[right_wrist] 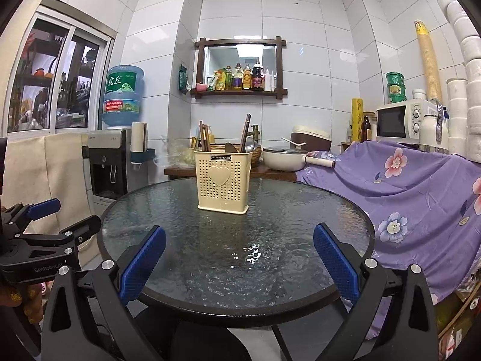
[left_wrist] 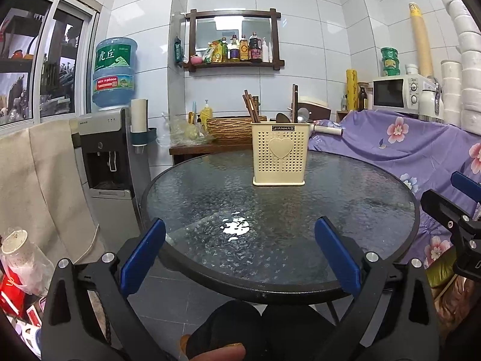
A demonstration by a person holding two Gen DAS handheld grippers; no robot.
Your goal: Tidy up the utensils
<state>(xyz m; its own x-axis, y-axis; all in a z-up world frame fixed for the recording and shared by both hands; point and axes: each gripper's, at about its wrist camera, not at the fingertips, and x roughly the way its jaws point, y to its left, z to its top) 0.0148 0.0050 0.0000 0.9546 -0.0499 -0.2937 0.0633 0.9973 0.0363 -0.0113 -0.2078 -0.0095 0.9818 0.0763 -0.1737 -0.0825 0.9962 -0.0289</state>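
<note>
A cream perforated utensil holder (left_wrist: 280, 154) (right_wrist: 223, 180) with a heart on its front stands upright on the far half of the round glass table (left_wrist: 228, 270) (right_wrist: 300, 276). Brown chopsticks (left_wrist: 251, 109) (right_wrist: 204, 138), a dark utensil handle (left_wrist: 295, 102) (right_wrist: 245, 132) and metal spoons (left_wrist: 302, 115) (right_wrist: 250, 145) stick out of it. My left gripper (left_wrist: 240, 225) hangs open over the near table edge, holding nothing. My right gripper (right_wrist: 239, 231) is open too, also at the near edge and holding nothing. Each shows at the side of the other's view.
A water dispenser (left_wrist: 103, 153) (right_wrist: 109, 165) stands left of the table. A purple flowered cloth (left_wrist: 415, 147) (right_wrist: 405, 186) covers something on the right, with a microwave (left_wrist: 399, 91) (right_wrist: 405, 120) behind. A cream pan (right_wrist: 285, 158) sits on the low wooden stand behind the table.
</note>
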